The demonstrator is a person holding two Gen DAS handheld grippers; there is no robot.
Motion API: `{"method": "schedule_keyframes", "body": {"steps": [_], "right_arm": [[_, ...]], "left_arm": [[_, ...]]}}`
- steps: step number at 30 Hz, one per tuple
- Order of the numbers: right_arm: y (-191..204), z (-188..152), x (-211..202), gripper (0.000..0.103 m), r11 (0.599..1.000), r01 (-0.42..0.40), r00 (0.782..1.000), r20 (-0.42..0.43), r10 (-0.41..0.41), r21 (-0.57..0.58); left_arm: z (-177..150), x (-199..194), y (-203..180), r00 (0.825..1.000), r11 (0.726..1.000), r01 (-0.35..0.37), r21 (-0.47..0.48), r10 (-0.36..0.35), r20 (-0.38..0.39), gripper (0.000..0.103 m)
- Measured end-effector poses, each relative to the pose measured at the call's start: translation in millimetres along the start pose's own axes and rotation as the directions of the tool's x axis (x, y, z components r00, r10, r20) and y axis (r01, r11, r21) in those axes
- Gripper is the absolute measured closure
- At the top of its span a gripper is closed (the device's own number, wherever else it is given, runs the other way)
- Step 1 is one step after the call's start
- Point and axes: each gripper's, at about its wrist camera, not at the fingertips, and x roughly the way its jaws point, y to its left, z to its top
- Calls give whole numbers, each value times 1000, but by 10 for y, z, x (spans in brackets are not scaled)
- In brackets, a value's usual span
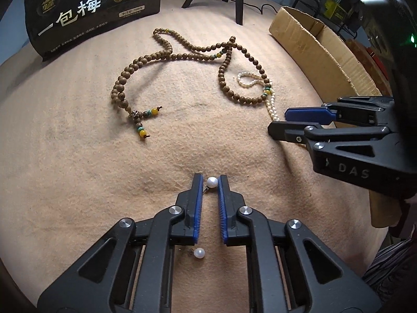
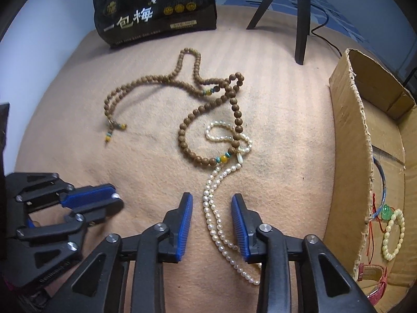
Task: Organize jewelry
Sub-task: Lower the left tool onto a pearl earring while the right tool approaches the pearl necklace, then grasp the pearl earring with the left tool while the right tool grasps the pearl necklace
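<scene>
Jaws are nearly pinching: we are closing the left gripper (image 1: 210,182) on a pearl earring (image 1: 212,182) lying on the felt mat (image 1: 78,169), right gripper (image 2: 211,203) straddling, ungripped, the pearl necklace (image 2: 216,208), risking the round pearl squirting out.

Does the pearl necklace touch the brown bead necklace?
Touching. The right wrist view shows the brown bead necklace lying across the loop of the pearl necklace, with its beads resting on the pearls near the yellow bead.
</scene>
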Motion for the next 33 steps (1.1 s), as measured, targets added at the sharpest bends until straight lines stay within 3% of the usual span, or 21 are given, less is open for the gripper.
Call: {"method": "schedule_keyframes", "body": {"steps": [4, 13, 33], "right_arm": [[6, -10, -15, 98, 1000, 19, 1000, 5, -19, -2], [-42, -13, -112, 98, 1000, 6, 1000, 25, -6, 14], [-282, -15, -930, 98, 991, -87, 975, 215, 64, 102]], "left_arm": [[-10, -10, 11, 1000, 1000, 1, -3, -1, 2, 95], [-16, -56, 48, 1000, 1000, 9, -26, -8, 7, 96], [117, -554, 110, 989, 992, 76, -97, -63, 132, 96]]}}
